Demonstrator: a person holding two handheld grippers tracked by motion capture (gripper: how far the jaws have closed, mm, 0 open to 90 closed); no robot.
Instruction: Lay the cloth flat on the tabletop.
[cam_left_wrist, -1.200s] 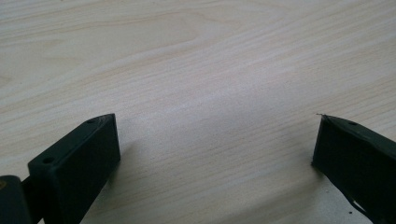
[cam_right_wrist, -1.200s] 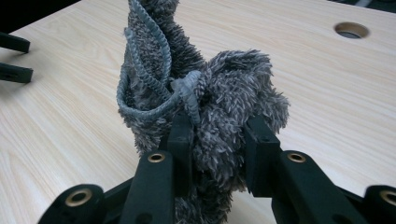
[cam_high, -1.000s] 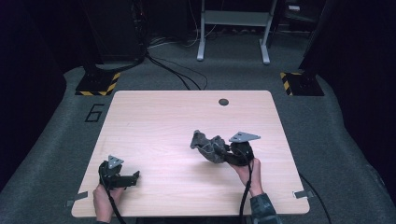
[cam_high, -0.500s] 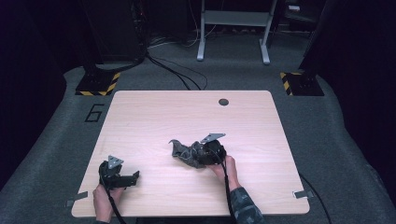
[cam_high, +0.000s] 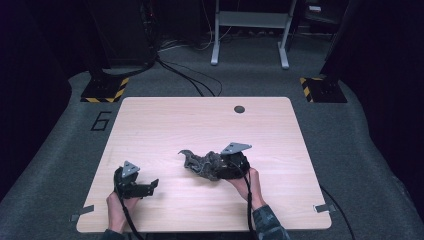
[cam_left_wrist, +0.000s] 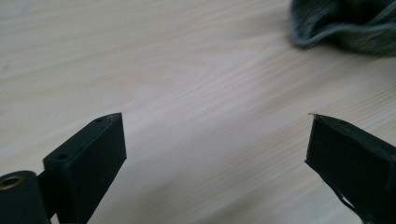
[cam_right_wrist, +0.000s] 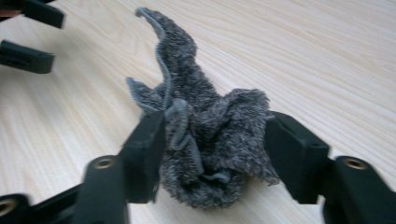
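The right gripper view showed what the high view blurred: one grey fuzzy cloth (cam_right_wrist: 205, 135) bunched between the right gripper (cam_right_wrist: 215, 140) jaws, which had just been closing, while the left gripper (cam_left_wrist: 215, 140) gaped empty, closing slightly, above the table (cam_high: 165, 120)

A pale wooden table (cam_high: 165, 120) stands on grey carpet (cam_high: 65, 150), a dark round hole (cam_high: 239, 109) near its far edge at about one o'clock. At ten o'clock, the floor bears a painted "6" (cam_high: 101, 121). Two black bases with yellow-black hazard stripes (cam_high: 105, 90) sit at eleven and two o'clock. Cables (cam_high: 187, 75) trail toward a grey metal frame (cam_high: 250, 30) at twelve; what may be tape tabs (cam_high: 81, 215) mark the near corners.
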